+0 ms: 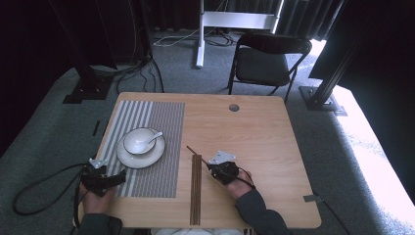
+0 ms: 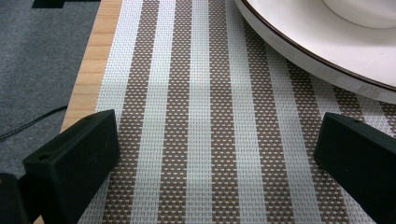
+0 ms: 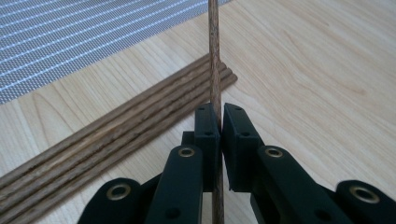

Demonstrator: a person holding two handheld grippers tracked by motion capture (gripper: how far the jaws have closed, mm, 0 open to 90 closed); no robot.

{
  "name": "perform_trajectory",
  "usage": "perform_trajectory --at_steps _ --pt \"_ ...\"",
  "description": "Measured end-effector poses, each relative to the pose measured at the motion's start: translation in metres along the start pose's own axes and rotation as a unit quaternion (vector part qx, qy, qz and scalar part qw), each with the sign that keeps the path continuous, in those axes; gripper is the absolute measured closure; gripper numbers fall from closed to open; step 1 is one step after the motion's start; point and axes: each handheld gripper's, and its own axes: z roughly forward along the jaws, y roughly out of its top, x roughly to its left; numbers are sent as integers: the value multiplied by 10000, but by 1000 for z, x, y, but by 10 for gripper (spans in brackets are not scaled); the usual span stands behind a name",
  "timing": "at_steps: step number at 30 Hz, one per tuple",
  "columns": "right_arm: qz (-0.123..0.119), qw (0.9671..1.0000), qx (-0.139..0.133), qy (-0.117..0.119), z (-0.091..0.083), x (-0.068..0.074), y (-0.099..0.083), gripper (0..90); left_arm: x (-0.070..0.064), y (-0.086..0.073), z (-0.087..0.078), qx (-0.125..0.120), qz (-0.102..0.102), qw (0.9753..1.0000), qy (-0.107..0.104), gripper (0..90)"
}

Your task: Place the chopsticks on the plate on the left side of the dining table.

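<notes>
Two grippers under my control, both at the near half of the wooden table [image 1: 254, 127].

Item, right gripper [image 1: 211, 166]: jaws pressed together on a single chopstick [image 3: 214, 56]. In the right gripper view I see the stick clamped between the two black pads, running straight up past them and also down below them. In the high view its dark far end points away and to the left, just above the table surface.

Item, bundle of chopsticks [image 1: 195, 188]: lying flat on the bare wood, packed side by side, just to the left of my right gripper and just beside the right edge of the placemat. The held stick crosses over the bundle's far end in the right gripper view; I cannot tell whether the two touch.

Item, left gripper [image 1: 117, 178]: jaws spread wide, nothing between them. In the left gripper view they rest low over the striped placemat [image 2: 201, 116], near its left edge and the table's edge.

Item, white plate [image 1: 141, 155]: on the placemat, just beyond my left gripper, its rim crossing the upper right of the left gripper view.

Item, white bowl [image 1: 139, 140]: standing on the plate, with a white spoon [image 1: 152, 139] resting in it, handle toward the right.
</notes>
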Motion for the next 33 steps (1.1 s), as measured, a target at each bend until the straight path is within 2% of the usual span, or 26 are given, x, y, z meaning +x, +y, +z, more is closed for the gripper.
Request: perform_trajectory --at_steps 3,4,9,22,33 --pt "-17 10000 -7 4 0 0 1 847 0 0 0 -2 -1 10000 0 3" --pt "-112 9999 -24 24 0 1 3 847 0 0 0 0 0 10000 0 3" --pt "-254 9996 -93 79 -2 2 8 847 0 0 0 -1 -1 10000 0 3" --pt "-334 9991 -203 148 -5 3 14 846 0 0 0 -1 -1 10000 0 3" --pt "-588 9972 -346 299 -6 5 24 846 0 0 0 0 0 10000 0 3"
